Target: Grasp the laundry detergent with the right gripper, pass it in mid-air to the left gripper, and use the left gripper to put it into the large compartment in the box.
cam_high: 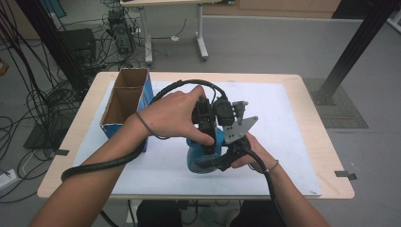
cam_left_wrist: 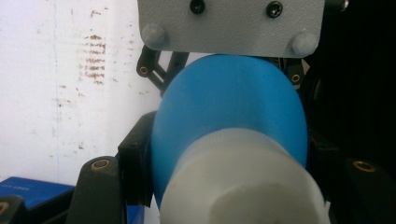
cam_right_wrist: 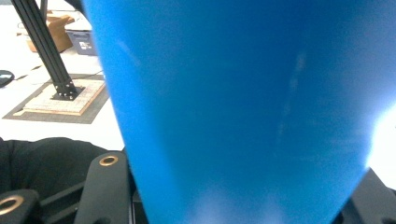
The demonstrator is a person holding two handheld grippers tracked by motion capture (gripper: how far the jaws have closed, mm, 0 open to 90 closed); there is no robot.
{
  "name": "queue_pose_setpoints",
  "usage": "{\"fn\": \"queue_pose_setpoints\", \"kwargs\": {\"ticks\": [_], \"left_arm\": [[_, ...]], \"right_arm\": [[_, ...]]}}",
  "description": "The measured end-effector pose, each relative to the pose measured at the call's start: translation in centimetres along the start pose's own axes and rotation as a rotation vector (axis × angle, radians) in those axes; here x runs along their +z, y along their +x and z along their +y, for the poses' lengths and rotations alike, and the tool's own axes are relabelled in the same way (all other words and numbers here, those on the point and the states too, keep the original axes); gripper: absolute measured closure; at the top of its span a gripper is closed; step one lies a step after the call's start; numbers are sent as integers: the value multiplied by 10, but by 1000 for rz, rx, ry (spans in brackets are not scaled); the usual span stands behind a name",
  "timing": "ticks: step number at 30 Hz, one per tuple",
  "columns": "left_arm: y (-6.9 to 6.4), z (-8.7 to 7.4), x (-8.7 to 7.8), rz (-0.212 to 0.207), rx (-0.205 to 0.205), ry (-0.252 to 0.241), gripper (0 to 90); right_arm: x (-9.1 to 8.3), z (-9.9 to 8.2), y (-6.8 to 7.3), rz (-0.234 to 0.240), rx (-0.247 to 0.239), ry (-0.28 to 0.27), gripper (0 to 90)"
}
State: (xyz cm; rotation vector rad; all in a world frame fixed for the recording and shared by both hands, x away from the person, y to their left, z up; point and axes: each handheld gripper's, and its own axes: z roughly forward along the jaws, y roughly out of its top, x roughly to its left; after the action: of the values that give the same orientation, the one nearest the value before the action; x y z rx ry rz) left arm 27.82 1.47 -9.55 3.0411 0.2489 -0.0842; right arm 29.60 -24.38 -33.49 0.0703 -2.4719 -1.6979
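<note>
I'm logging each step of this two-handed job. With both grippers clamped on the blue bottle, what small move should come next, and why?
Probably a twist of the left gripper to loosen the white cap: its jaws close at the cap end, while the right gripper clamps the blue bottle body, bracing it above the white mat.

In the high view the blue bottle (cam_high: 204, 153) at centre frame is largely hidden behind both hands and the two tools, so its shape stays unclear. In the left gripper view its white cap (cam_left_wrist: 243, 186) is blurred and cut off by the bottom edge. In the right gripper view the blue body (cam_right_wrist: 243, 107) runs past the top edge, out of focus.
</note>
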Motion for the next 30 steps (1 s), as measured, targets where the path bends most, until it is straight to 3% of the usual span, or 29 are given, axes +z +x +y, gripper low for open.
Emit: {"fn": "queue_pose_setpoints", "kwargs": {"ticks": [30], "left_arm": [[-1,-5,-1,7,-9,-19,373]], "right_arm": [[0,0,-1,1,-3,-4,426]]}}
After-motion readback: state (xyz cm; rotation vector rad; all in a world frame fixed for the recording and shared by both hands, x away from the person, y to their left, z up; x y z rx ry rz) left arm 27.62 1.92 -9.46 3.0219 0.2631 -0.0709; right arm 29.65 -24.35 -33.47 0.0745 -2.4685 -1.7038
